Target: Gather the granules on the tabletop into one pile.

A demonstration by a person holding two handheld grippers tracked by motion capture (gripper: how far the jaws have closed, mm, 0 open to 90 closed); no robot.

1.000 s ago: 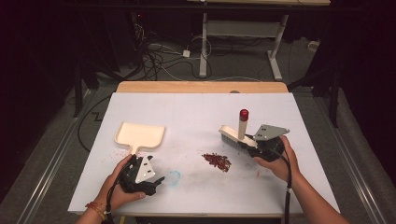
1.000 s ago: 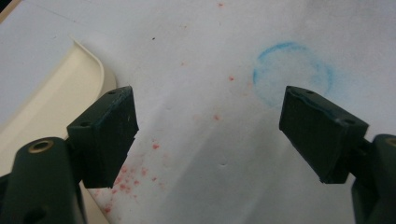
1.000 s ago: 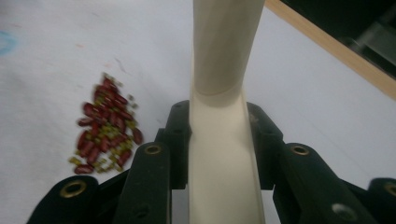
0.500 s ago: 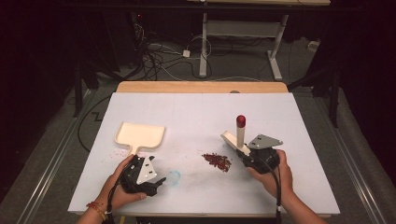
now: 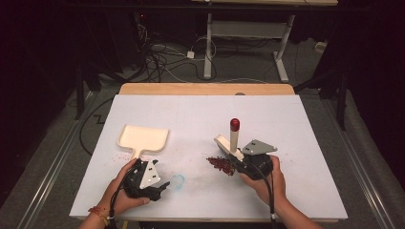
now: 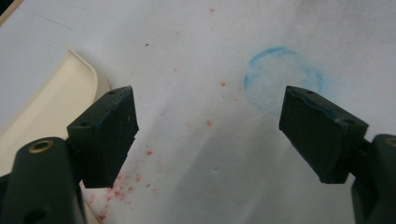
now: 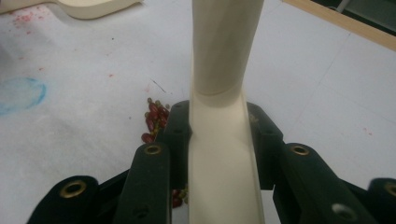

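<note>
A cream dustpan lies on the white table at the left, its handle toward the person. My left gripper rests low just in front of it, jaws wide open over bare table, with the pan's rim beside the left jaw. My right gripper is shut on a cream brush-like tool whose red-capped handle stands upright. A small pile of red beans lies just left of that gripper, by its left jaw.
A faint blue ring is drawn on the table between the two hands, close to my left gripper. Red specks dot the surface near the pan. A wooden strip edges the far side; cables and desk legs lie beyond.
My right gripper has carried the cream tool left and toward the near edge, closer to the bean pile. The left hand and the dustpan have stayed put.
</note>
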